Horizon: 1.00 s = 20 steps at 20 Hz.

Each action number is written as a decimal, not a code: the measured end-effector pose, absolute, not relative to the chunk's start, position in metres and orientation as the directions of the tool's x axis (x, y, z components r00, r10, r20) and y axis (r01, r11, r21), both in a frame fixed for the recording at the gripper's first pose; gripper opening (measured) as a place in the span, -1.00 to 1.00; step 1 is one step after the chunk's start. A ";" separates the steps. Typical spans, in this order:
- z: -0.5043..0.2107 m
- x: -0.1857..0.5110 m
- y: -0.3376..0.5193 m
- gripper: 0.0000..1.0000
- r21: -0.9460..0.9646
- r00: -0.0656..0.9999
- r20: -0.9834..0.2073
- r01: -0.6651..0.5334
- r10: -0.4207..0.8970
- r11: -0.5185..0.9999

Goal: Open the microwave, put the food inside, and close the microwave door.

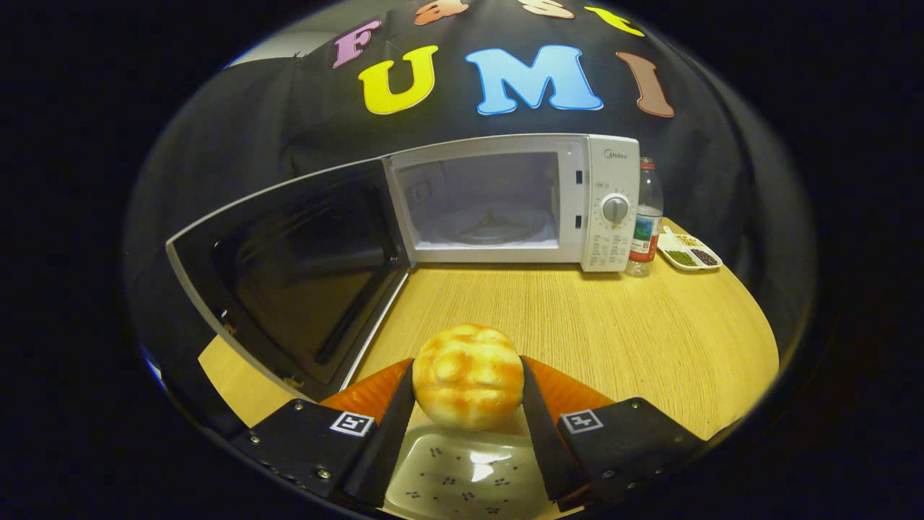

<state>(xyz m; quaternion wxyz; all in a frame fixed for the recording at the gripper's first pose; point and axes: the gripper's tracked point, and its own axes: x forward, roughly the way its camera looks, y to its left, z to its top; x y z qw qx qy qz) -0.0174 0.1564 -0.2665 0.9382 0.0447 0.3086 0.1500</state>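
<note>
One bun clamped in the tool, over a plate — one microwave beyond, door swung wide, bare worktop between, bottle and tray beside it.

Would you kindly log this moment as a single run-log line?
gripper: shut on bun | bun: above plate | microwave: door open, cavity empty | next: likely carry bun inside
</note>
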 end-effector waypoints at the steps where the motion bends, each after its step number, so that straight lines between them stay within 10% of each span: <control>1: -0.263 -0.005 0.156 0.58 0.185 0.775 -0.549 -0.251 0.312 0.950; 20: -0.257 0.155 0.191 0.58 0.359 0.857 -0.391 -0.193 0.335 0.913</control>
